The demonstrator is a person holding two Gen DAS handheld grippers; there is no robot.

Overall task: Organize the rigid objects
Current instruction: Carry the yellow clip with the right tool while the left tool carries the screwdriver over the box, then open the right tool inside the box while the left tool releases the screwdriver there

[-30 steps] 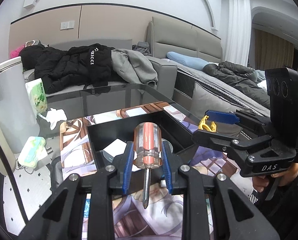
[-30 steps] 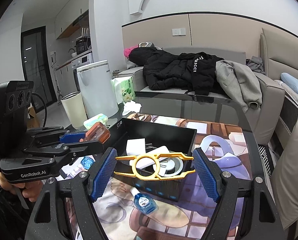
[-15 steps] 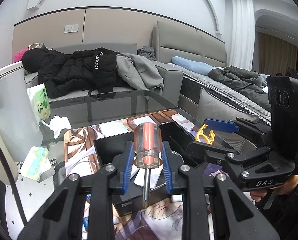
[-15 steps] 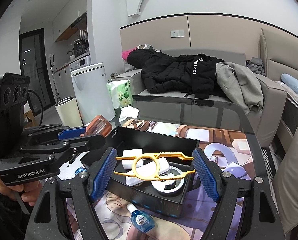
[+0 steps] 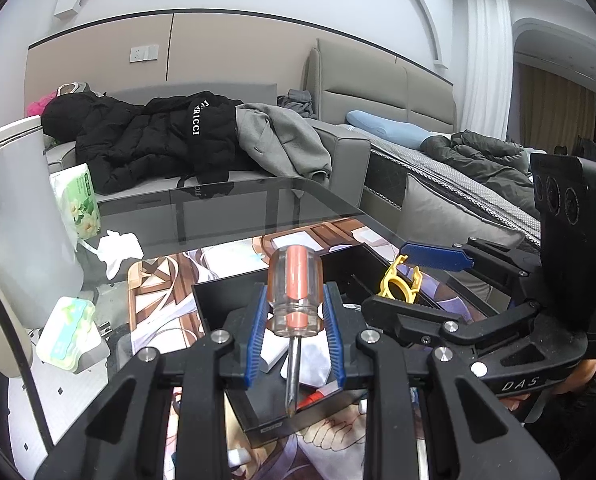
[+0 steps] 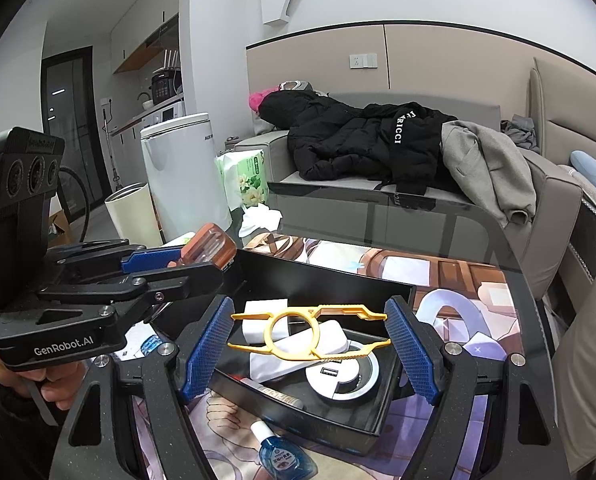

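My left gripper [image 5: 294, 332] is shut on a screwdriver [image 5: 294, 292] with a clear and orange handle, its shaft pointing down over the black box [image 5: 226, 296]. It also shows in the right wrist view [image 6: 208, 246], at the box's left edge. My right gripper [image 6: 309, 330] is shut on a yellow plastic clip [image 6: 309, 330], held across its pads above the black box [image 6: 321, 276]. The clip also shows in the left wrist view [image 5: 397, 284]. The box holds white packets [image 6: 298, 352] and a round silver device [image 6: 343, 376].
A blue eye-drop bottle [image 6: 282, 456] lies in front of the box on the printed mat [image 6: 449, 276]. A tissue pack [image 5: 78, 200], crumpled tissue [image 5: 118, 248] and wipes pack [image 5: 66, 332] sit left. A white bin [image 6: 182, 176] stands beside the glass table.
Both grippers have moved forward and over the black box with their loads. The box now lies under the fingers in both views. Grips have not changed.
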